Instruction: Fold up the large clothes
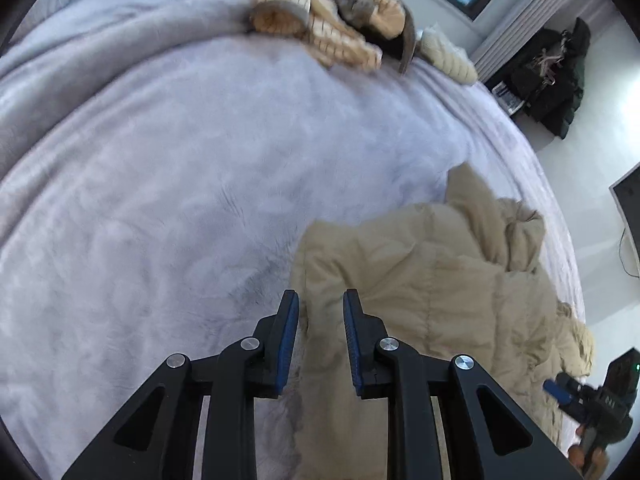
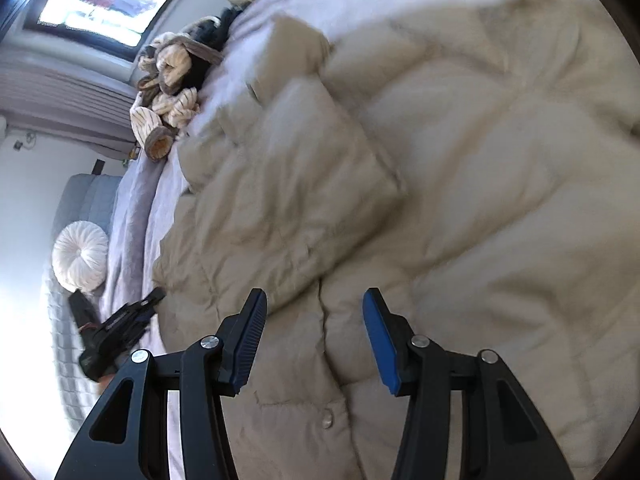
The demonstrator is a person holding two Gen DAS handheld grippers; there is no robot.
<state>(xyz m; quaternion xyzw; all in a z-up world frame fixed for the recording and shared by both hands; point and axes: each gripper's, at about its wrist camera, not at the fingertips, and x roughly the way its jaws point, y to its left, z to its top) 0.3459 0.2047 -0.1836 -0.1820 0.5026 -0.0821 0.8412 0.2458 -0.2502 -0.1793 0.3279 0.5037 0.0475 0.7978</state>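
Observation:
A beige quilted down coat [image 1: 432, 280] lies crumpled on a bed covered by a pale lilac blanket [image 1: 180, 184]. My left gripper [image 1: 321, 300] is open, its blue-padded jaws astride the coat's left edge, just above it. In the right wrist view the coat [image 2: 400, 184] fills most of the frame. My right gripper [image 2: 315, 300] is open wide over the coat near its snap-button placket [image 2: 328, 420]. The right gripper also shows in the left wrist view [image 1: 588, 400] at the coat's far right end. The left gripper shows in the right wrist view [image 2: 120, 324] at the coat's left edge.
A pile of striped cream and brown clothes [image 1: 320, 16] lies at the far side of the bed, also in the right wrist view [image 2: 168, 92]. A round white cushion [image 2: 80, 256] sits near the headboard. A dark heap of clothes [image 1: 556, 76] stands by the window wall.

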